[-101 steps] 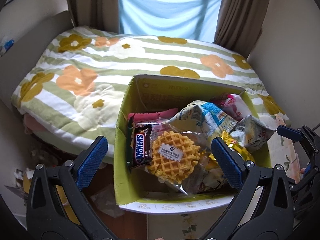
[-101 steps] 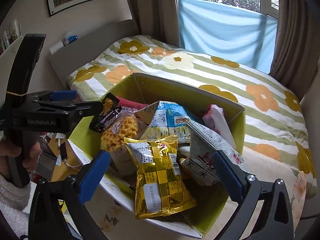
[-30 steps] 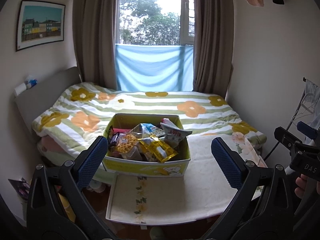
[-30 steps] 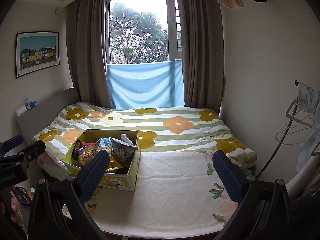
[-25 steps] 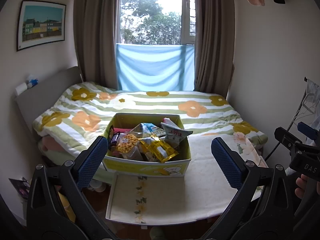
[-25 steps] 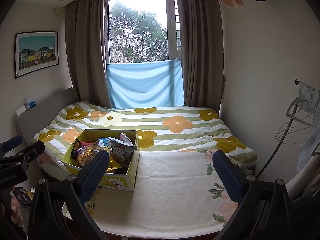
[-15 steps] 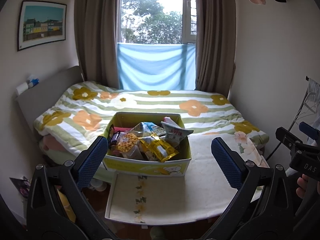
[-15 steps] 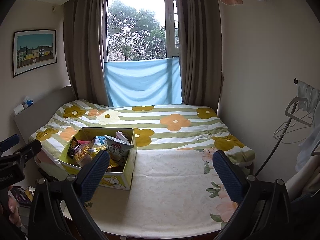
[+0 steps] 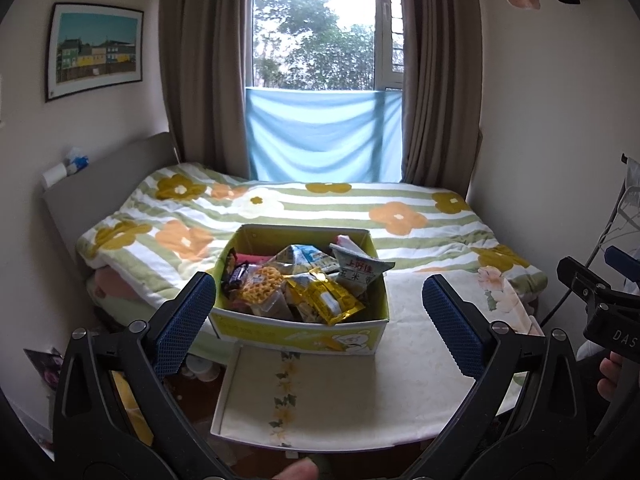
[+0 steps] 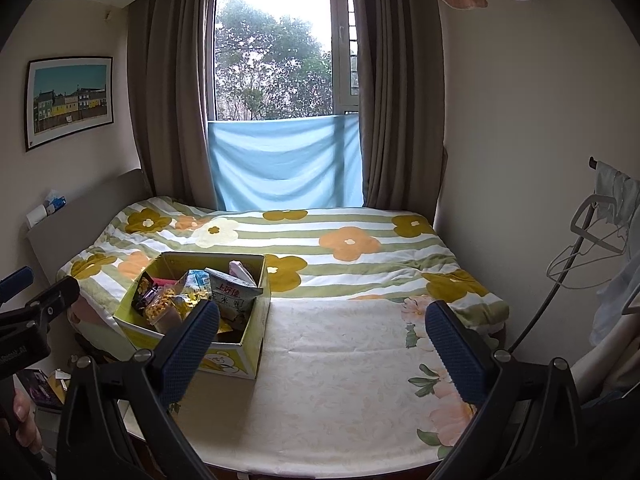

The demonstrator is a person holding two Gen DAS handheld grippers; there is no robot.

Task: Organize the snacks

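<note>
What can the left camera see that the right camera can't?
Only the left wrist view shows the yellow snack packet lying full on top of the snack box, and a cream flap sticking out in front of it. Only the right wrist view shows the clothes hanger by the wall and much more bare cream sheet. Both show the box of snacks, the flowered blanket, the window, the wall picture, and an open gripper: left gripper, right gripper.
</note>
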